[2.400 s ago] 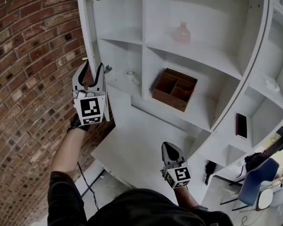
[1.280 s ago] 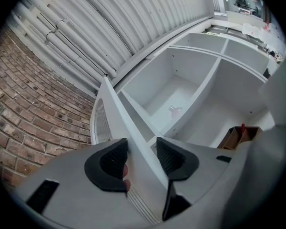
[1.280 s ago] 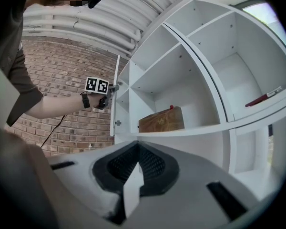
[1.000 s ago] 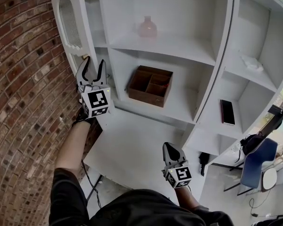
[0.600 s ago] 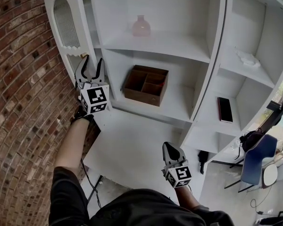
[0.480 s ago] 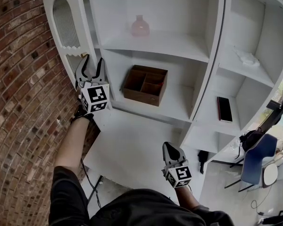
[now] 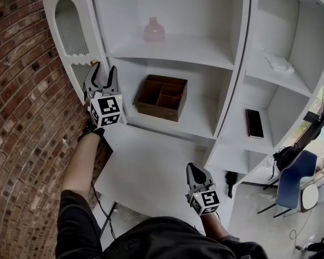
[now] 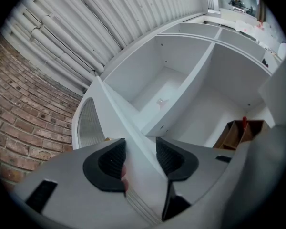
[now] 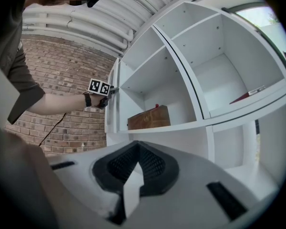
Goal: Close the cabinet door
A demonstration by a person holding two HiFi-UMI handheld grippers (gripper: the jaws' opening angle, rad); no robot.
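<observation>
Left gripper point(image 7: 101, 75): clamped on the free edge of the cabinet door point(image 7: 69, 23), left of the wooden box point(image 7: 161, 97).
Door: ajar, left of the box, beside the brick wall point(image 7: 21, 123).
Right gripper point(image 7: 196, 172): clenched, empty, well short of the box.

Soft, even daylight and sharp focus; gripper views show fisheye bending, dark corners.
</observation>
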